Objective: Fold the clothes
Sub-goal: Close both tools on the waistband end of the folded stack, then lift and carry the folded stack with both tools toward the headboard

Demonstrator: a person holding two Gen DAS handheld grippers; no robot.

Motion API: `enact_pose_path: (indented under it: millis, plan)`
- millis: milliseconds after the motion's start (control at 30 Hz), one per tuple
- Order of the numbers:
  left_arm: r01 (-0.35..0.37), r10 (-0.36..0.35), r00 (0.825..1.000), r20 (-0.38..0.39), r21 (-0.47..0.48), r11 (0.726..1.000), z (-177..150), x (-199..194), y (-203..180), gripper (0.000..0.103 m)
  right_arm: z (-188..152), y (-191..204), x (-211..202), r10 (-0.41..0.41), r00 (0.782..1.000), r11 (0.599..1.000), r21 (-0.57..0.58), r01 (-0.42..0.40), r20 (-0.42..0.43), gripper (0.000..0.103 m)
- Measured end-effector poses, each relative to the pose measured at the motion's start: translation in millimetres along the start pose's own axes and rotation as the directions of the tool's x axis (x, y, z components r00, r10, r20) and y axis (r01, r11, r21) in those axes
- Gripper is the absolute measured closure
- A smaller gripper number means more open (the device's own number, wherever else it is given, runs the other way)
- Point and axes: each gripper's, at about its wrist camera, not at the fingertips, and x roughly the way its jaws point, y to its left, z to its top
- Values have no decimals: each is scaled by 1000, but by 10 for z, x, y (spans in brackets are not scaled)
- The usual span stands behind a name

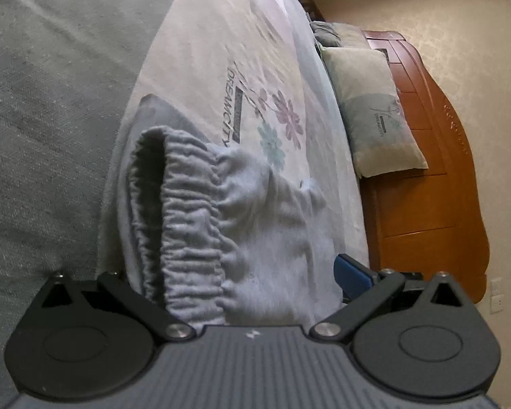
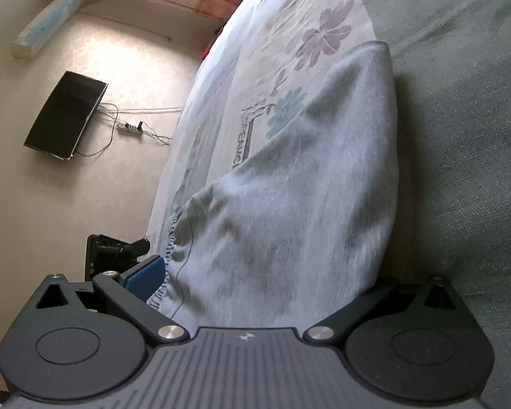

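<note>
Holding a pair of grey trousers [image 1: 255, 231] up off the bed [image 1: 221, 51], we have one end in each tool. The gathered elastic waistband [image 1: 190, 225] fills the left view, bunched between the fingers of the left gripper [image 1: 252, 293], which looks clamped on it; only one blue pad [image 1: 352, 276] shows past the cloth. In the right view the cloth [image 2: 289, 204] runs from the right gripper [image 2: 255, 293] up toward a far end that rests on the flowered sheet [image 2: 289, 34]; that gripper too appears clenched on the fabric, its blue pad [image 2: 146, 277] pressed to the hem edge. The left tool shows just beside it.

We judge the fold barely begun: the garment hangs slack, not laid flat, with no crisp crease visible. Spreading, halving and smoothing are left. A pillow [image 1: 368, 109] lies by the wooden headboard [image 1: 426, 153]; a television [image 2: 64, 116] hangs on the wall.
</note>
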Motion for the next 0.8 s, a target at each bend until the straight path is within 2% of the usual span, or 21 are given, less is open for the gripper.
enact_pose_path:
  millis: [100, 167, 233, 300, 433, 533, 800]
  plan:
    - [9, -9, 999, -34, 10, 1000, -132, -22, -29, 2, -88, -15, -70, 22, 1000, 1000, -1, -22, -21, 0]
    - [19, -19, 999, -28, 22, 1000, -156, -23, -16, 2, -100, -31, -69, 41, 999, 999, -12, -41, -15, 0]
    - [36, -37, 999, -13, -15, 999, -108, -15, 16, 2, -32, -31, -15, 47, 999, 999, 9, -47, -5, 0]
    - [27, -27, 1000, -13, -27, 999, -79, 0, 0, 2, 34, -1, 50, 31, 999, 999, 31, -31, -10, 0]
    - [5, -5, 1000, -5, 10, 1000, -128, -28, -115, 2, 36, 40, 58, 32, 999, 999, 42, -32, -16, 0]
    - [54, -54, 998, 26, -4, 999, -157, -94, -144, 2, 33, 51, 21, 79, 997, 995, 64, -79, 2, 0]
    - [53, -53, 997, 52, 16, 998, -198, -160, -363, 2, 50, 316, -97, 117, 993, 993, -12, -117, -14, 0]
